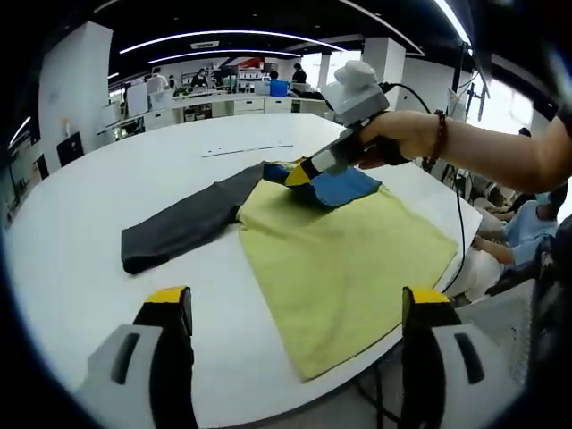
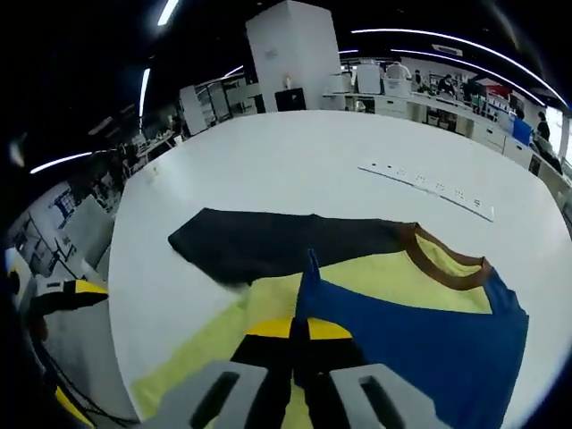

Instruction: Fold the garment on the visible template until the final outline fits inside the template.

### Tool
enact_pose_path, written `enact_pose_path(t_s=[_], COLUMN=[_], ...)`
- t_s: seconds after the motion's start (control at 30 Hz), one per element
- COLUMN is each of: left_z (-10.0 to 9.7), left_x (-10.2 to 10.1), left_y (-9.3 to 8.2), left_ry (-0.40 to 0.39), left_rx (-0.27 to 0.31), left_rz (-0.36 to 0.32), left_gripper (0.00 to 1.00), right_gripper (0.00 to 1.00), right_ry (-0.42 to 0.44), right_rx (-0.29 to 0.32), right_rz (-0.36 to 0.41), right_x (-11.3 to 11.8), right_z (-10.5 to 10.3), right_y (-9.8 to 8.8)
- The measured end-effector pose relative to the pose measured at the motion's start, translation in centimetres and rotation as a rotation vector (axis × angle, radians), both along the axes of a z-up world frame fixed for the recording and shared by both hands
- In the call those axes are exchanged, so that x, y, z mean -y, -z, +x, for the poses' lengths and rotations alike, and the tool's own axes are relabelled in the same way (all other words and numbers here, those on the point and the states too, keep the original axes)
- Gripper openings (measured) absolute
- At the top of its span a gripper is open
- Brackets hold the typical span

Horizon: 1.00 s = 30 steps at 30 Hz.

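Observation:
A shirt lies flat on the round white table (image 1: 107,206). It has a yellow body (image 1: 344,259), a dark grey sleeve (image 1: 183,223) spread to the left, a brown collar (image 2: 447,264) and a blue sleeve (image 1: 344,186). My right gripper (image 1: 299,172), held by a hand, is shut on the blue sleeve (image 2: 411,349), pinching its edge and lifting it over the yellow body (image 2: 375,277). Its jaws (image 2: 299,329) meet on the blue cloth. My left gripper (image 1: 295,299) hovers open above the shirt's near hem, holding nothing. The grey sleeve (image 2: 268,241) rests flat.
A thin pale strip (image 1: 246,150) lies on the table beyond the shirt. The table's near edge curves just under the hem. People (image 1: 527,223) sit at the right side. Desks and shelves (image 1: 214,98) stand in the background.

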<state>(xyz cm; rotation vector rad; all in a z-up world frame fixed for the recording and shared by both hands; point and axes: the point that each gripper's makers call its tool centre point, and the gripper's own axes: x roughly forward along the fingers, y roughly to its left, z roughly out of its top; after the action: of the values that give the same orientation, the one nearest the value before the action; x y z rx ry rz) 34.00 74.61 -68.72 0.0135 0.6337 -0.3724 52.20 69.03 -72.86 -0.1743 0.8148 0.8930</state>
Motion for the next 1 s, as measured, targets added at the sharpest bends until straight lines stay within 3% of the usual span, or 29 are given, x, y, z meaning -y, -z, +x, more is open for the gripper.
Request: enact_pose_path(t_s=[0.23,0.5,0.67,0.83,1.0], left_z=[-0.1,-0.1,-0.1,-0.2,-0.2], left_x=[-0.2,-0.1,-0.1,-0.1,-0.3], left_y=[-0.1,-0.3,-0.3,-0.2,-0.2], left_ry=[-0.007,-0.009,-0.012,-0.011,-0.018], left_rx=[0.004,0.012,0.016,0.014,0.013], left_rz=[-0.002,-0.001,-0.004,-0.004,-0.002], left_gripper=[0.95,0.95,0.95,0.95,0.96], right_gripper=[0.0,0.05,0.17,0.21,0.42], right_ry=[-0.02,-0.091,-0.101,-0.098,-0.062], right_rx=[-0.041,-0.092,-0.084,-0.084,-0.057], right_rz=[-0.002,0.061,0.041,0.033,0.014], right_x=[-0.5,-1.6,-1.1,-0.5,0.1], right_z=[-0.7,-2.3,-2.7,-2.8,-2.1], right_y=[1.3,0.9,1.2,1.7,2.0])
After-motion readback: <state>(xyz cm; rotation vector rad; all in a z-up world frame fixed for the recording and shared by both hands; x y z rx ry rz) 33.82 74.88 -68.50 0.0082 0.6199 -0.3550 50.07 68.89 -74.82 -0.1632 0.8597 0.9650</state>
